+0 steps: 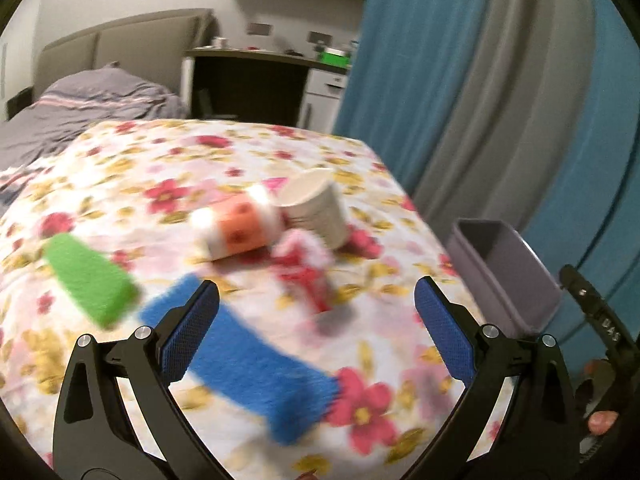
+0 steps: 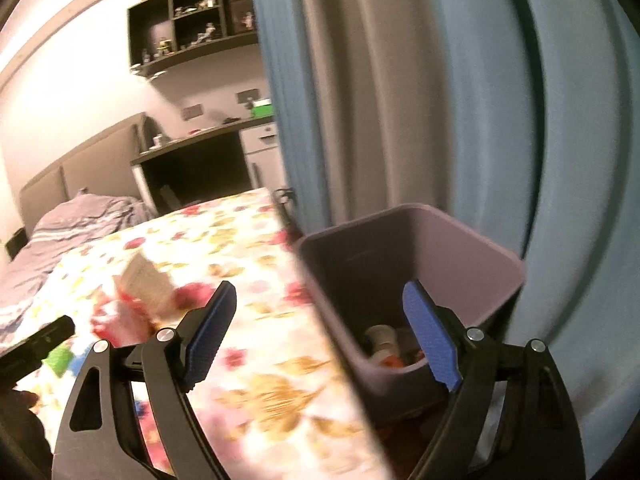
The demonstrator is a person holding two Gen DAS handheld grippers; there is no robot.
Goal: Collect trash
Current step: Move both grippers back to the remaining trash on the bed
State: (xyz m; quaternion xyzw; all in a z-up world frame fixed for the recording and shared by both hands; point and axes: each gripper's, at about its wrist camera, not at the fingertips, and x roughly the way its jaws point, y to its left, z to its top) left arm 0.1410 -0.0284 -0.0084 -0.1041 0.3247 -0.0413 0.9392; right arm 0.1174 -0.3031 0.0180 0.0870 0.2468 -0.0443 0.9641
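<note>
On the flowered tablecloth [image 1: 120, 184] lie a white and orange carton [image 1: 236, 228], a tipped white paper cup [image 1: 316, 208] and a crumpled red and white wrapper [image 1: 304, 268]. My left gripper [image 1: 316, 312] is open and empty, just short of the wrapper. A purple bin [image 2: 420, 256] stands beside the table's right edge, with some trash at its bottom [image 2: 384, 344]. My right gripper [image 2: 320, 320] is open and empty, above the gap between table and bin. The cup [image 2: 146, 280] and wrapper [image 2: 116, 316] show blurred in the right wrist view.
A green sponge [image 1: 88, 280] and a blue sponge [image 1: 256, 364] lie near the left gripper. The bin also shows in the left wrist view [image 1: 504, 268]. Blue and grey curtains [image 2: 440, 100] hang behind it. A bed [image 1: 88, 100] and a desk [image 1: 256, 80] stand beyond the table.
</note>
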